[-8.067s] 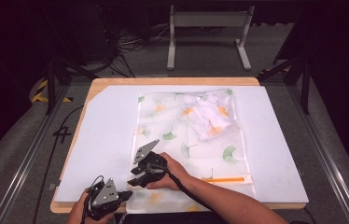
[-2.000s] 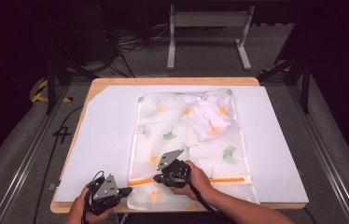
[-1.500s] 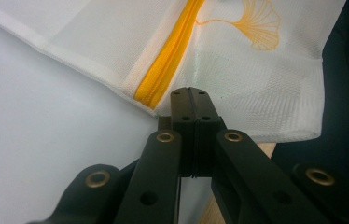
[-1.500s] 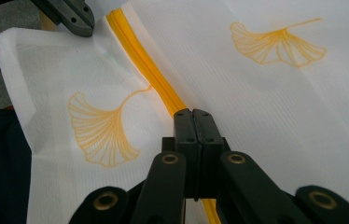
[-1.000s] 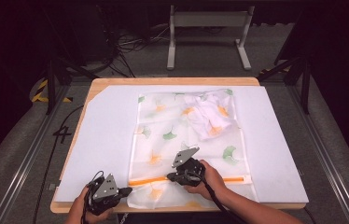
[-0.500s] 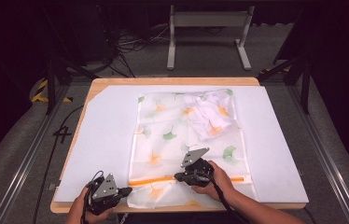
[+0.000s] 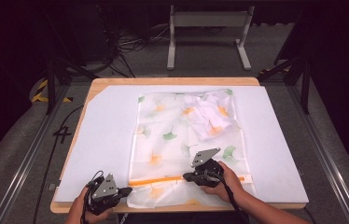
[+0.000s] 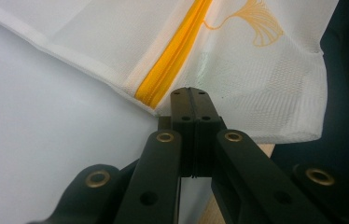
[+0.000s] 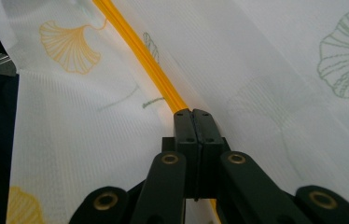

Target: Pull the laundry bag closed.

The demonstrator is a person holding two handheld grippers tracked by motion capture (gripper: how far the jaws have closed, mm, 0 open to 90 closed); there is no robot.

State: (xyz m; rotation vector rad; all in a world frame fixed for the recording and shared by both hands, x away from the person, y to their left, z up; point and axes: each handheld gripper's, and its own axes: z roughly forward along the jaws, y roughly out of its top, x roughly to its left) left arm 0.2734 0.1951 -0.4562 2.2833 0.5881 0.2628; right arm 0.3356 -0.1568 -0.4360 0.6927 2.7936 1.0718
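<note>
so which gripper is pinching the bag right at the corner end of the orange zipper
The left gripper, clamped at the mesh laundry bag's edge; the right gripper sits midway along the zipper.

White mesh laundry bag [image 7: 182, 140], printed with orange and green ginkgo leaves, spread flat on the table's white sheet, long side running away from the near edge. Orange zipper [image 7: 161, 179] crossing near the front end. Bundled white garment [image 7: 210, 116] with the same print, lying inside at the far right corner.
</note>
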